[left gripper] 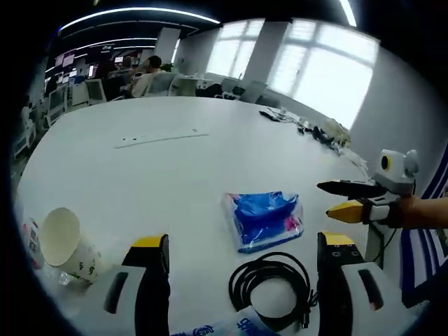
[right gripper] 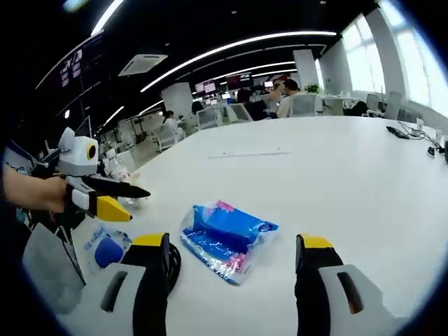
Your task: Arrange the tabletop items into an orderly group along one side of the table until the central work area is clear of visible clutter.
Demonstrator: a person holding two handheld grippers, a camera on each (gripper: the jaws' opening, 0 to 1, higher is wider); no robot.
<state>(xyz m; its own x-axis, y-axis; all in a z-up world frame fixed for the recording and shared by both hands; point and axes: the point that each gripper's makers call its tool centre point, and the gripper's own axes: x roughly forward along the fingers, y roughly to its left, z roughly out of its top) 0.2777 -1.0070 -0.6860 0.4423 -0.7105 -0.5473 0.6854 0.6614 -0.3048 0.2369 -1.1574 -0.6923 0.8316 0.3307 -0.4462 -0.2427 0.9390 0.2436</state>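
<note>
A blue plastic packet point(left gripper: 266, 218) lies on the white table point(left gripper: 175, 175), just beyond my left gripper point(left gripper: 243, 241), which is open with nothing held. A coiled black cable point(left gripper: 271, 287) lies between its jaws. A paper cup point(left gripper: 66, 245) lies on its side at the left. My right gripper point(left gripper: 323, 199) comes in from the right, open. In the right gripper view, my right gripper point(right gripper: 232, 241) is open around empty air, close in front of the blue packet point(right gripper: 224, 238). The cable point(right gripper: 173, 264) is partly hidden by one jaw. The left gripper point(right gripper: 138, 204) hovers open at the left.
A white packet with blue print point(right gripper: 105, 248) lies near the cable, and its edge point(left gripper: 224, 327) peeks in low down. A thin white strip point(left gripper: 161, 138) lies mid-table. Cables and small items point(left gripper: 308, 129) sit along the far right edge. Chairs and seated people are beyond the table.
</note>
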